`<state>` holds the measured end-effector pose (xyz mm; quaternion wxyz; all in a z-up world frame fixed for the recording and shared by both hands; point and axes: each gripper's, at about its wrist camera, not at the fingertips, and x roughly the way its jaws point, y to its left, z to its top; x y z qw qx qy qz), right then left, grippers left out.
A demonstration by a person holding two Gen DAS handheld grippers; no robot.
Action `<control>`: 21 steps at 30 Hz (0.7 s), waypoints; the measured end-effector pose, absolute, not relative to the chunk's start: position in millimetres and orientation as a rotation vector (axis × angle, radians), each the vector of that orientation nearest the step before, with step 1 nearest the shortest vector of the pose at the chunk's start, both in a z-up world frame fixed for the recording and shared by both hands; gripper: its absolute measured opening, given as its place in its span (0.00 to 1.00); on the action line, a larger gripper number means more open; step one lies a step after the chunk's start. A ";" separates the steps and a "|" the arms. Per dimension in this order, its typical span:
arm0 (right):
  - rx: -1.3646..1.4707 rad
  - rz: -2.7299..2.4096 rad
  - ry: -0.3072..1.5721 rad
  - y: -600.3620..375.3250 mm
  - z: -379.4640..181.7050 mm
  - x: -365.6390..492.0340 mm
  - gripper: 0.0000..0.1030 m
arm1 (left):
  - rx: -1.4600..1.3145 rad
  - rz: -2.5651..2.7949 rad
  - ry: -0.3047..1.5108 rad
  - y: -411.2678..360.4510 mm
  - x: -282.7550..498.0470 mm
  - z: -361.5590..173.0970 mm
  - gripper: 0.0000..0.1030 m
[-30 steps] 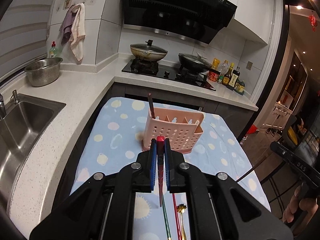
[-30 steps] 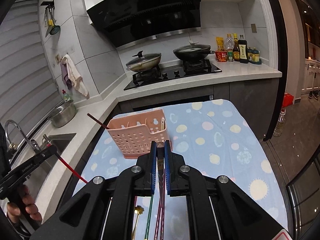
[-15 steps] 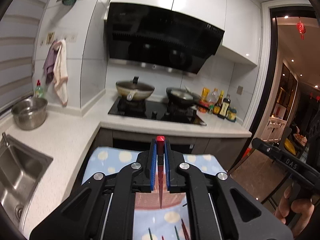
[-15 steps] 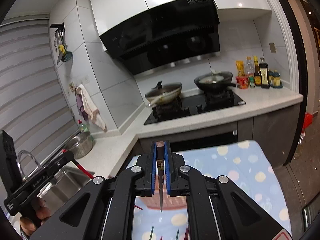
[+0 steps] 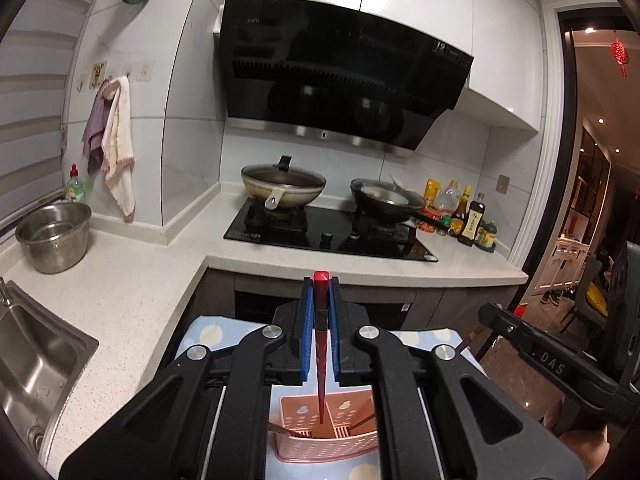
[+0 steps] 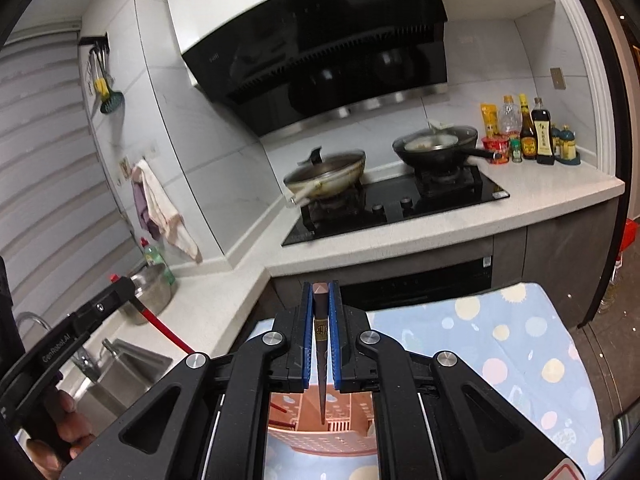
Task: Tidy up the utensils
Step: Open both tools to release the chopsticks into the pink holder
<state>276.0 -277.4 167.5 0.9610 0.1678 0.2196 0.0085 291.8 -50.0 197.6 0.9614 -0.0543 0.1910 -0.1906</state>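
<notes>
red chopstick (image 5: 321, 360): pinched tight in my left gripper (image 5: 321, 300), tip hanging over the pink utensil basket (image 5: 326, 444).
dark chopstick (image 6: 321, 360): same deal in my right gripper (image 6: 321, 300), clamped narrow, tip over the same basket (image 6: 320, 432).
basket: sits on my polka-dot cloth (image 6: 520, 360); a couple of sticks already lean inside.
around: two pans on the hob (image 5: 332, 232), steel bowl (image 5: 54, 236) by the sink (image 5: 36, 364), nothing blocking.
view quirk: only the right camera catches my left hand (image 6: 60, 428).

Both chopsticks raised, red chopstick (image 5: 321, 354), dark chopstick (image 6: 321, 354), now above pink holder (image 5: 328, 446)
</notes>
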 end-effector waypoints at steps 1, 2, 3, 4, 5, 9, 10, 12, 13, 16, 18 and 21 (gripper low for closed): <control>0.340 0.015 0.459 -277.4 161.7 279.0 0.07 | -0.110 -0.385 0.398 -50.2 294.4 192.8 0.07; 0.339 0.011 0.469 -276.6 156.1 281.0 0.07 | -0.108 -0.382 0.412 -50.6 297.4 187.0 0.07; 0.336 0.010 0.477 -275.8 152.2 282.5 0.07 | -0.107 -0.381 0.421 -50.6 299.5 182.7 0.07; 0.332 0.010 0.486 -275.2 148.3 284.1 0.07 | -0.105 -0.380 0.431 -50.8 302.0 178.7 0.07; 0.327 0.013 0.498 -274.6 145.5 285.7 0.07 | -0.103 -0.376 0.441 -50.8 304.2 174.7 0.07; 0.307 -0.013 0.493 -274.1 141.1 283.2 0.14 | -0.115 -0.354 0.458 -48.8 306.7 167.4 0.09; 0.301 -0.019 0.484 -273.8 143.4 280.6 0.19 | -0.115 -0.346 0.455 -48.0 305.6 167.8 0.16; 0.305 -0.023 0.466 -274.5 147.3 274.6 0.29 | -0.120 -0.341 0.451 -45.9 303.3 169.5 0.27; 0.307 -0.024 0.459 -275.0 149.9 271.2 0.31 | -0.123 -0.336 0.446 -44.3 300.7 171.1 0.34; 0.303 -0.020 0.445 -275.4 157.7 260.0 0.32 | -0.119 -0.328 0.430 -39.9 292.3 176.6 0.41; 0.290 -0.020 0.444 -273.3 161.3 249.1 0.32 | -0.116 -0.326 0.423 -35.6 283.3 179.1 0.42; 0.275 -0.020 0.453 -271.0 160.7 227.3 0.33 | -0.112 -0.321 0.429 -28.5 267.1 178.3 0.45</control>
